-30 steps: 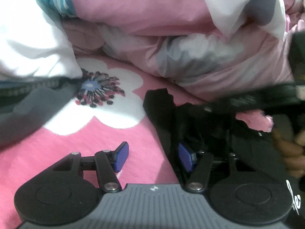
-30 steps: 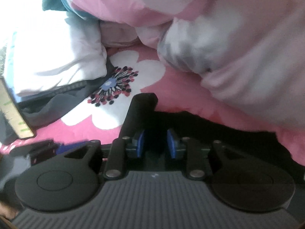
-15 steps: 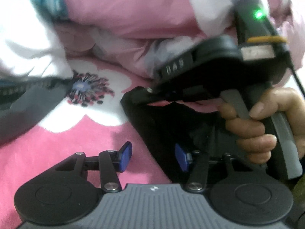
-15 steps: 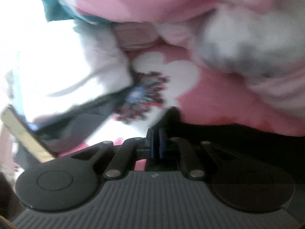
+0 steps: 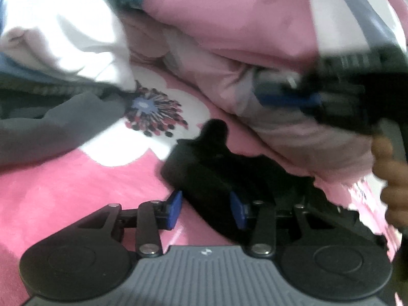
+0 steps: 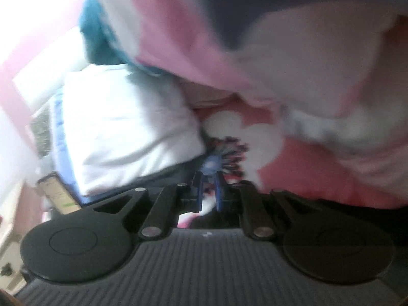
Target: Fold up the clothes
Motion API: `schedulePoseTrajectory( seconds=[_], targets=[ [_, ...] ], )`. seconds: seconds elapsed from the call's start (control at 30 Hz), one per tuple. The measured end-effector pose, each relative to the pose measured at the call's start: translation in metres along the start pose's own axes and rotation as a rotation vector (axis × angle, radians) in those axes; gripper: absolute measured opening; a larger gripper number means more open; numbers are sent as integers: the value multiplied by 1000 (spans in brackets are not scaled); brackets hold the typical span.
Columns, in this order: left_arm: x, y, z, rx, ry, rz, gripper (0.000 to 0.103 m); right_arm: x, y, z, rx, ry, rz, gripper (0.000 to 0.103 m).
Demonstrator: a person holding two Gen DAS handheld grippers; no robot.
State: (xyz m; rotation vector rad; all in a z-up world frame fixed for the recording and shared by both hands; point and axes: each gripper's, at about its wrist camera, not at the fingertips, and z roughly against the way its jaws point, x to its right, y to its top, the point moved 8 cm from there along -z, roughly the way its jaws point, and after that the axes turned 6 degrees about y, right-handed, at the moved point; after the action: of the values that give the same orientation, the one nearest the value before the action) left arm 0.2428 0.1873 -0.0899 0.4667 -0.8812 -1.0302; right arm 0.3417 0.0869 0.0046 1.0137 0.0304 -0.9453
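Observation:
A black garment (image 5: 216, 168) lies crumpled on the pink flowered bedsheet (image 5: 63, 191). My left gripper (image 5: 205, 210) is open, its blue pads either side of the garment's near edge. In the left wrist view my right gripper (image 5: 288, 99) hangs blurred at the upper right, above the garment and clear of it, held by a hand (image 5: 392, 178). In the right wrist view my right gripper (image 6: 209, 187) shows only a narrow gap between its pads, with nothing in it. The black garment (image 6: 357, 209) lies just below and right of it.
A bunched pink and white duvet (image 5: 229, 25) fills the back. A white pillow or cloth (image 5: 63, 38) and a grey garment (image 5: 51, 127) lie at the left. A phone (image 6: 57, 193) sits at the left edge in the right wrist view.
My right gripper shut on the black garment's edge, then let it go and rose up and to the right. The garment now lies more bunched. My left gripper stayed open and edged closer.

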Motion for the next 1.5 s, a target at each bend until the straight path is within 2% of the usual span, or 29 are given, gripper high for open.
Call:
schedulePoseTrajectory(
  seconds=[0.07,0.17,0.27,0.33,0.43,0.47,0.5,0.53,0.67,0.97,1.07,1.17,1.27,1.33,1.4,1.43,1.5],
  targets=[
    [-6,3,-2,18,21,32,38,15,-5,-7,-39,-60,-38,11],
    [-14,7,-5,36,49,65,24,32,-15,-24,-99,-96,-113,12],
    [-18,8,-6,38,65,80,15,41,-19,-42,-126,-94,-176,18],
    [-18,8,-5,42,72,74,8,44,-20,-54,-138,-87,-206,26],
    [-18,9,-1,58,90,62,5,48,-18,-71,-169,-103,-208,25],
    [-18,9,1,66,97,60,5,47,-16,-76,-171,-117,-188,21],
    [-18,9,3,72,104,58,5,46,-14,-79,-165,-129,-165,4],
    [-19,9,5,76,112,58,5,43,-11,-80,-153,-141,-142,2],
    [-21,8,9,81,144,54,5,28,4,-82,-85,-139,-69,2],
    [-25,5,11,68,171,63,4,10,6,-106,-10,-118,55,1],
    [-26,4,14,79,183,68,4,5,1,-117,-31,-117,117,1],
    [-24,6,23,134,203,60,4,7,-5,-130,-50,-142,147,1],
    [-20,10,34,203,221,46,2,13,-1,-124,12,-157,128,1],
    [-18,12,42,249,232,36,3,15,2,-118,41,-143,128,1],
    [-15,15,49,295,243,25,4,16,0,-120,15,-111,129,2],
    [-15,16,51,302,248,23,4,17,-2,-123,-9,-93,128,4],
    [-17,13,43,250,253,33,4,19,-7,-125,-32,-71,111,4]
  ],
)
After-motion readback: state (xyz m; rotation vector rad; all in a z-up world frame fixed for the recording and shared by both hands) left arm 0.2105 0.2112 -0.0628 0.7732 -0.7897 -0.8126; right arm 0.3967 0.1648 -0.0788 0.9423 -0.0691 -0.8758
